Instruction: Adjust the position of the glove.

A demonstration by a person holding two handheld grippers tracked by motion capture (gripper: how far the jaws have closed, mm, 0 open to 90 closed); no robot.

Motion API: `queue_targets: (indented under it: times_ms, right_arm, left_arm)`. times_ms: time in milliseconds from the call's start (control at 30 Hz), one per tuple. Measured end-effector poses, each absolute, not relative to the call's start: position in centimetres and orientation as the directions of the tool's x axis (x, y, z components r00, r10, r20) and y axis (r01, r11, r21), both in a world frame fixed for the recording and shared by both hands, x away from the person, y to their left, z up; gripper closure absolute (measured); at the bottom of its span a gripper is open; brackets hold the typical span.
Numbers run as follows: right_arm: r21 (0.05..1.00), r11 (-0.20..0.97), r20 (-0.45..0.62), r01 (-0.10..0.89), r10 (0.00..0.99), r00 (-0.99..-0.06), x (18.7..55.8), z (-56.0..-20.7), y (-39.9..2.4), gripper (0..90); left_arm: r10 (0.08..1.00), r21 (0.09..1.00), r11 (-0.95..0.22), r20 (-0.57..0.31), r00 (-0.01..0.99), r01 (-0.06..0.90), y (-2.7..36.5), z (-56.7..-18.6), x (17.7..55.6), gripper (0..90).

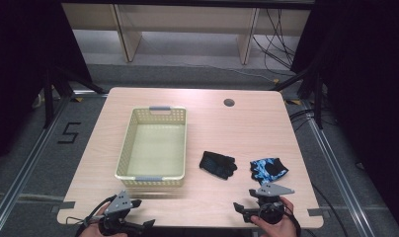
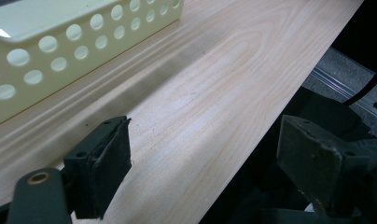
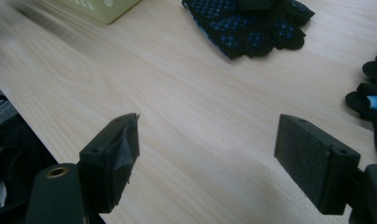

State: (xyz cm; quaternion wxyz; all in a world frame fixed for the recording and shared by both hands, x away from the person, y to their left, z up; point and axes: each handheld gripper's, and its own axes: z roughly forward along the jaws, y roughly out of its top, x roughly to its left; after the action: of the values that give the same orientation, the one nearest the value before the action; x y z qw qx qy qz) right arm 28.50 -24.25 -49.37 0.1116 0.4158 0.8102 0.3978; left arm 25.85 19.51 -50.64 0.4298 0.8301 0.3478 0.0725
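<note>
Two gloves on the table right of centre: black glove (image 1: 218, 164) just right of the basket (image 1: 126, 148), blue glove (image 1: 268, 169) right of that, small gap between them, neither in the basket. Basket is empty, long axis running away from the person, its near wall close to the left gripper (image 1: 138, 213). Right gripper (image 1: 241, 208) sits at the near table edge, almost directly below the blue glove, so the right hand is clearly the nearer one to both gloves; the left has the basket between it and them. In the right gripper view the jaws are spread wide with bare wood between them, black glove (image 3: 247, 23) ahead and slightly left, blue glove's fingertips (image 3: 371, 100) at the right edge. So this camera is aimed between the two, a bit short of either. Left gripper view: jaws also spread, nothing in them, hanging over the table's near edge with the basket wall (image 2: 60, 51) up left. Both gloves lie crumpled, no clean long axis I can call. My read: work hasn't started; likely first move is right gripper forward onto a glove, then across left to the basket.
</note>
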Motion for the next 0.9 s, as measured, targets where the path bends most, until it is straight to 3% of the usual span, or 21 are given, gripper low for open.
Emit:
queue_targets:
  times_ms: [233,500,900]
  right_arm:
    - [0.739,0.34,0.161,0.581,0.749,-0.643,28.6,-49.3,-23.6,26.8]
    - [0.757,0.381,0.095,0.53,0.739,-0.667,29.6,-48.7,-23.7,35.6]
    - [0.77,0.403,0.053,0.494,0.731,-0.68,32.1,-47.6,-23.1,37.3]
  left_arm:
    - [0.637,0.761,-0.391,-0.182,0.749,0.518,19.5,-50.7,25.8,17.0]
    - [0.637,0.762,-0.389,-0.184,0.749,0.518,19.4,-50.7,25.8,17.1]
    - [0.642,0.765,-0.379,-0.188,0.743,0.521,19.4,-50.7,25.8,17.0]
